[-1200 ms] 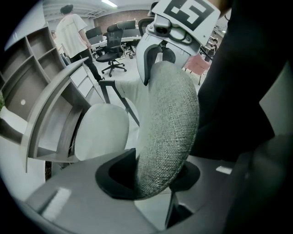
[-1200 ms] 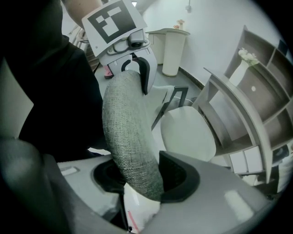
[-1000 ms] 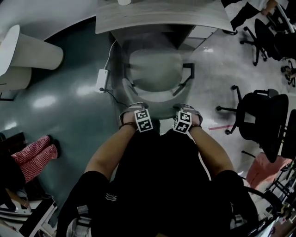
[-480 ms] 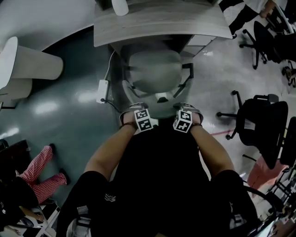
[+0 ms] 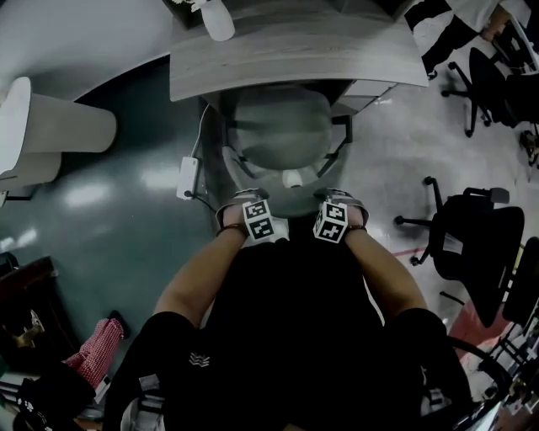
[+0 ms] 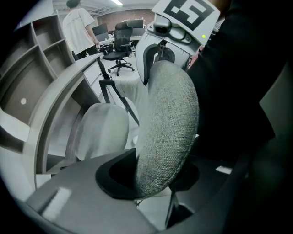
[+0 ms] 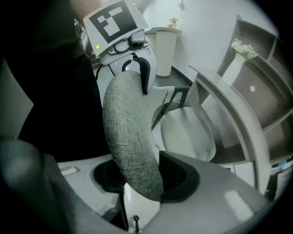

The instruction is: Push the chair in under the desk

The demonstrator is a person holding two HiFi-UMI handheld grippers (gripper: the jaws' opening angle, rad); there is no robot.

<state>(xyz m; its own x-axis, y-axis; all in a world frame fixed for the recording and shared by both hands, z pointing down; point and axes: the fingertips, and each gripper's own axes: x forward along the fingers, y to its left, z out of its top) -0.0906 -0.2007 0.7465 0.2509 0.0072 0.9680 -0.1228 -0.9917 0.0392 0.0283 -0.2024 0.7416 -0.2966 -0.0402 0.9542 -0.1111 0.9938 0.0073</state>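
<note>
Head view looks steeply down on the grey office chair (image 5: 274, 130), which stands part way in under the curved desk (image 5: 295, 50). The front of its seat (image 5: 271, 108) lies beneath the desk's near edge, and the backrest (image 5: 290, 198) stands clear of the desk on our side.

We hold the backrest's top rim at two places. The left gripper (image 5: 244, 202) and the right gripper (image 5: 341, 200) sit side by side, both on the far side of the chair from the desk.

In the left gripper view, the left gripper (image 6: 151, 178) has its jaws closed on the padded fabric rim of the backrest (image 6: 167, 132), with the seat (image 6: 103, 130) and desk (image 6: 59, 100) beyond. The right gripper view shows the same. The right gripper (image 7: 142, 183) is clamped on the backrest (image 7: 130, 137), facing the desk (image 7: 229, 105).

A black armrest (image 5: 344, 135) sits just short of the desk's edge. On the floor beside the desk's left end lies what looks like a white power strip (image 5: 187, 177), though blur leaves us unsure. A white vase (image 5: 217, 18) stands on the desk. Black office chairs (image 5: 476, 244) stand well to the right of the desk.
</note>
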